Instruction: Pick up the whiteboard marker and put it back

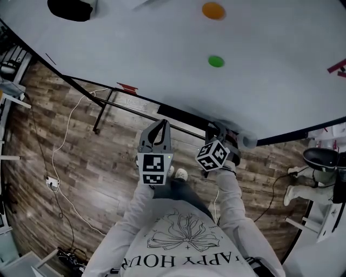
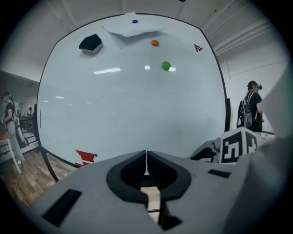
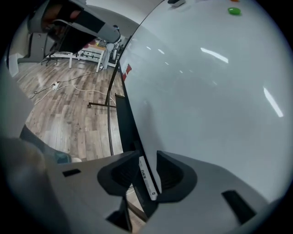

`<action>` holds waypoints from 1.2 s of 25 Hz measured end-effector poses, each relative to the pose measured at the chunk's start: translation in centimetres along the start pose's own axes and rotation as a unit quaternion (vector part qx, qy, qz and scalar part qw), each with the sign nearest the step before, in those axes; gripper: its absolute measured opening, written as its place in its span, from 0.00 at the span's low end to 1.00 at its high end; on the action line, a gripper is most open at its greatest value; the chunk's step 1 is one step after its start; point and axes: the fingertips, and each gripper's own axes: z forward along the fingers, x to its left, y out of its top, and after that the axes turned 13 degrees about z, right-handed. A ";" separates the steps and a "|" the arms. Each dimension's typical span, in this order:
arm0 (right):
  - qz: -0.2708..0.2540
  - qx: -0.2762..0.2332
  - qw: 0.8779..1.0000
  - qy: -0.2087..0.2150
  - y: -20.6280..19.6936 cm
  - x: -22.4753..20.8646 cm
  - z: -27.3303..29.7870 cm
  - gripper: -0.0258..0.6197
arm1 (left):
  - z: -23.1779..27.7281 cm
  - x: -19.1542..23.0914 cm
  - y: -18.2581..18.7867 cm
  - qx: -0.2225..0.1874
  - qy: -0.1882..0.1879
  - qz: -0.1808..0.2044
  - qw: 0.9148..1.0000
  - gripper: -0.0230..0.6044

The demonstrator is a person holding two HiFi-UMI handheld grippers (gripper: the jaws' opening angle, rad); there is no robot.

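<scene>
Right claw: The right gripper [image 3: 147,155] tilts down at the lower edge of the whiteboard [image 3: 206,91]. Its jaws stand well apart and clamp nothing.
Marker: A slim white marker [image 3: 147,179] with dark print lies along the board's dark bottom ledge [image 3: 126,128]. It sits in the gap between the right jaws, and neither pad is seen pressing on it.
Left claw: The left gripper [image 2: 146,160] faces the board just beside the right one. Its jaws are closed to a thin slit with nothing in them.
Board: A green magnet [image 1: 216,61] sits near the middle of the white surface, with an orange magnet [image 1: 213,10] above it. A black eraser [image 1: 70,8] is off toward the upper left corner, and a red mark [image 1: 127,87] shows at the lower edge.
Floor: Wood planks [image 1: 81,162] run beneath the board's stand, and a white cable [image 1: 65,140] trails across them.
Operator: The head view shows light grey sleeves [image 1: 140,211] reaching forward to both grippers.
Background: In the left gripper view, a person in dark clothes [image 2: 251,107] stands past the board's right edge.
</scene>
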 end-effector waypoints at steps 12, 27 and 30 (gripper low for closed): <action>-0.052 0.057 0.997 0.031 -1.3 1.2 3.9 0.22 | 1.0 1.4 -2.1 0.024 0.002 -0.014 1.000 0.05; -0.077 0.111 0.990 0.031 -1.6 1.8 5.6 0.16 | 1.4 2.2 -4.9 0.050 0.004 -0.032 0.998 0.05; -0.080 0.118 0.989 0.034 -1.5 1.9 5.5 0.15 | 1.4 2.0 -5.2 0.053 -0.001 -0.031 0.998 0.05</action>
